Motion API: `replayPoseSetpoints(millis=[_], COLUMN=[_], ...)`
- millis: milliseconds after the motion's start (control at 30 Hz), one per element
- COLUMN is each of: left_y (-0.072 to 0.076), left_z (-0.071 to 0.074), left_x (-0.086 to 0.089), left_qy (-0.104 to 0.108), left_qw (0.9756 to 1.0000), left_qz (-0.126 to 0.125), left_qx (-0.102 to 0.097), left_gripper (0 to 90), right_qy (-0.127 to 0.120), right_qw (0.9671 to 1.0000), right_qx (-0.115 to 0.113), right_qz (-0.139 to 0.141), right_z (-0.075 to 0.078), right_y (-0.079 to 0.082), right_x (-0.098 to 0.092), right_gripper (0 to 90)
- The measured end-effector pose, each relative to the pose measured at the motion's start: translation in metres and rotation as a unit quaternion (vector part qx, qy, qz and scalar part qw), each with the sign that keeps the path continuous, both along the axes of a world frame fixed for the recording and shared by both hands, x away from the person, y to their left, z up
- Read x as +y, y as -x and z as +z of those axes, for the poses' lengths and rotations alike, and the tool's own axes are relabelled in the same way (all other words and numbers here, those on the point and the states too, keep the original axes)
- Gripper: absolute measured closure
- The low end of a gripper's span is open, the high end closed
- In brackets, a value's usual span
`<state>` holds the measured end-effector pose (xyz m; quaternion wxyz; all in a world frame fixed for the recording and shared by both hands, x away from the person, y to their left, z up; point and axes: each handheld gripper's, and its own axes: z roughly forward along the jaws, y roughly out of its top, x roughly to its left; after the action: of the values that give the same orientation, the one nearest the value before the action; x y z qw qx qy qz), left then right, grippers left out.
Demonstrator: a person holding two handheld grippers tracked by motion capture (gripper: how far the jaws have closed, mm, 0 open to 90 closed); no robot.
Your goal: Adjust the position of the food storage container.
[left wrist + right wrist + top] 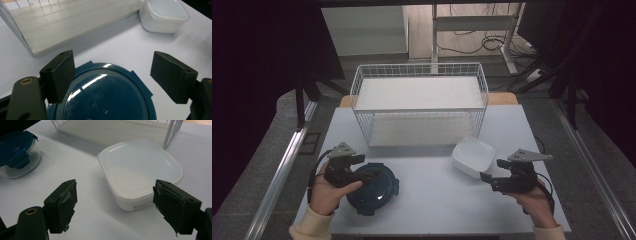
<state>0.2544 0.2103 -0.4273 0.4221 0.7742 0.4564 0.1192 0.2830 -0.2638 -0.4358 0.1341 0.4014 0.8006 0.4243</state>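
On the white table (427, 200), the round glass container with the blue clip lid (373, 189) sits at about 7 o'clock, and the left gripper (362, 167) hovers over its lid with jaws spread wide, touching nothing. The white lidded box (473, 156) lies at about 4 o'clock, just in front of the wire basket (419, 102) at 12 o'clock. The right gripper (492, 172), jaws also spread and empty, points at the box from just beside it.

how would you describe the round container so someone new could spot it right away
Start at the white wire basket at the back of the table. In front of it, at the near left, under the left gripper, sits the round container. Its dark blue clip lid sets it apart from the square white container.
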Motion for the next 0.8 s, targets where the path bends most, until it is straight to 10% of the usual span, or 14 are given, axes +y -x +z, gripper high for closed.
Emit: replayPoseSetpoints(millis=[800], left_y=[0.01], left_z=[0.01], left_x=[0.017], left_qy=[0.011], left_qw=[0.9999], left_qz=[0.009], left_qx=[-0.004], left_gripper=[23.6], right_qy=[0.015], right_qw=[0.9997], right_qx=[-0.009], right_qz=[-0.018], right_z=[0.011], right_y=[0.012], right_x=[0.002], right_gripper=[19.3])
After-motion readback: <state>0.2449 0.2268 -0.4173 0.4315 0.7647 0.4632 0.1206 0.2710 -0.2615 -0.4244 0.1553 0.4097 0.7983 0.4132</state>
